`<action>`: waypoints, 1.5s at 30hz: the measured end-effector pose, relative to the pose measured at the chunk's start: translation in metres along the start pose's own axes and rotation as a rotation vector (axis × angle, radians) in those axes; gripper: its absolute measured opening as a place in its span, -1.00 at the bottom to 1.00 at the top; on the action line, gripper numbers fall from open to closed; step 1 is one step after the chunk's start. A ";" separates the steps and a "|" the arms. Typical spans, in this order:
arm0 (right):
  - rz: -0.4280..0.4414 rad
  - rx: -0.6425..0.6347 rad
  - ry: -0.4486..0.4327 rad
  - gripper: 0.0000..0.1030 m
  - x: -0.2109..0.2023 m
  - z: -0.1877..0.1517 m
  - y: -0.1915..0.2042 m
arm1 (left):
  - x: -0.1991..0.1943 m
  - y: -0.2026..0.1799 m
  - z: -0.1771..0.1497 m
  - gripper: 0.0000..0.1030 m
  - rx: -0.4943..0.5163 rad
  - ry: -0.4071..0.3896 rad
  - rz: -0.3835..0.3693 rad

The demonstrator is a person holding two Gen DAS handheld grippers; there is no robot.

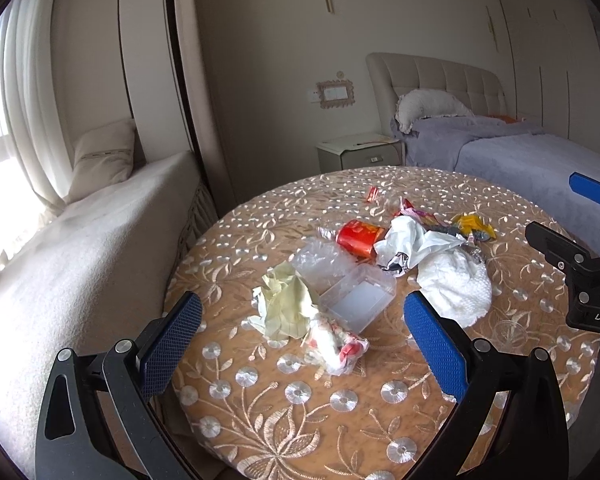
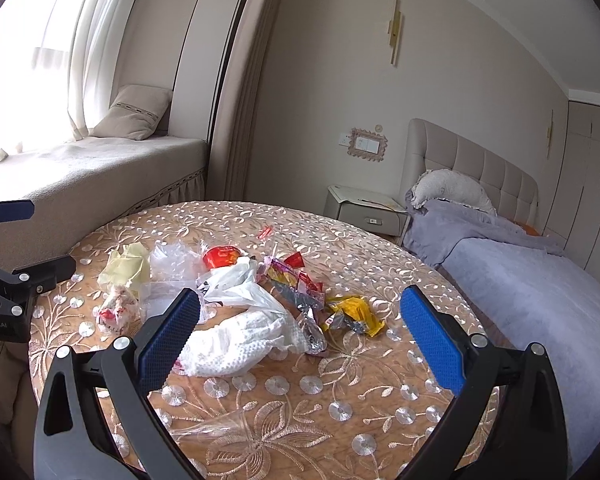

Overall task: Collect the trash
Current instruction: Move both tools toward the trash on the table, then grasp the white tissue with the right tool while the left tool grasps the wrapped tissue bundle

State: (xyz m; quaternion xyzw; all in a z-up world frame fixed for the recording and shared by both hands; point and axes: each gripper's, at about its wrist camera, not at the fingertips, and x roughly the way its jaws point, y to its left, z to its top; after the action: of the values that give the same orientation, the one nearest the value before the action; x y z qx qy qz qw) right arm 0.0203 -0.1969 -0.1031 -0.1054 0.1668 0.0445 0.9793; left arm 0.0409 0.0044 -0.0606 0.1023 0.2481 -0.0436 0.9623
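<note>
**Operator:** Report the gripper condition and the location of the trash.

**Technician:** The left gripper (image 1: 302, 336) stands wide apart and holds nothing. The right gripper (image 2: 300, 330) also stands wide apart and empty. All trash lies in a loose pile on the round table (image 1: 260, 412), ahead of both sets of fingers.

**Operator:** What sits nearest the left gripper?

**Technician:** Between and just beyond its fingers: a crumpled yellow paper (image 1: 286, 304), a small red-and-white wrapper (image 1: 336, 344) and a clear plastic box (image 1: 358, 300), all close together. The paper is probably light and soft; pinch it across a raised fold. The box looks stiff, thin and likely slippery; grip one wall at the rim, not the flat base.

**Operator:** And the right gripper?

**Technician:** A white wadded tissue (image 2: 236, 342) lies just ahead of its left finger, with a thin white plastic bag (image 2: 240, 288) beyond it. Foil wrappers (image 2: 314, 332) and a yellow wrapper (image 2: 356, 314) lie ahead, between the fingers. A red packet (image 2: 222, 258) lies farther off.

**Operator:** Handling notes?

**Technician:** All items appear light and non-fragile. The tissue compresses readily; close on its thickest bulge. Film and foil are likely to slide; take a bunched ridge, not a flat edge. A clear film scrap (image 2: 224, 428) lies nearest the right gripper; its exact outline is hard to tell.
</note>
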 end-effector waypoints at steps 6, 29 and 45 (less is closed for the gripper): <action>0.036 -0.039 -0.004 0.94 0.006 0.004 0.011 | 0.009 0.009 -0.008 0.92 -0.014 0.007 -0.054; 0.111 -0.037 0.129 0.94 0.057 -0.015 0.016 | 0.119 0.002 -0.054 0.02 -0.111 0.294 -0.254; 0.215 -0.042 0.349 -0.29 0.118 -0.033 0.036 | 0.077 0.009 -0.029 -0.10 -0.092 0.175 -0.223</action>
State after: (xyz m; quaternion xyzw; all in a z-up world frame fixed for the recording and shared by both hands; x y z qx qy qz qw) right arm 0.1162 -0.1636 -0.1803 -0.1134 0.3431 0.1335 0.9228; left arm 0.0952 0.0173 -0.1212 0.0332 0.3425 -0.1296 0.9299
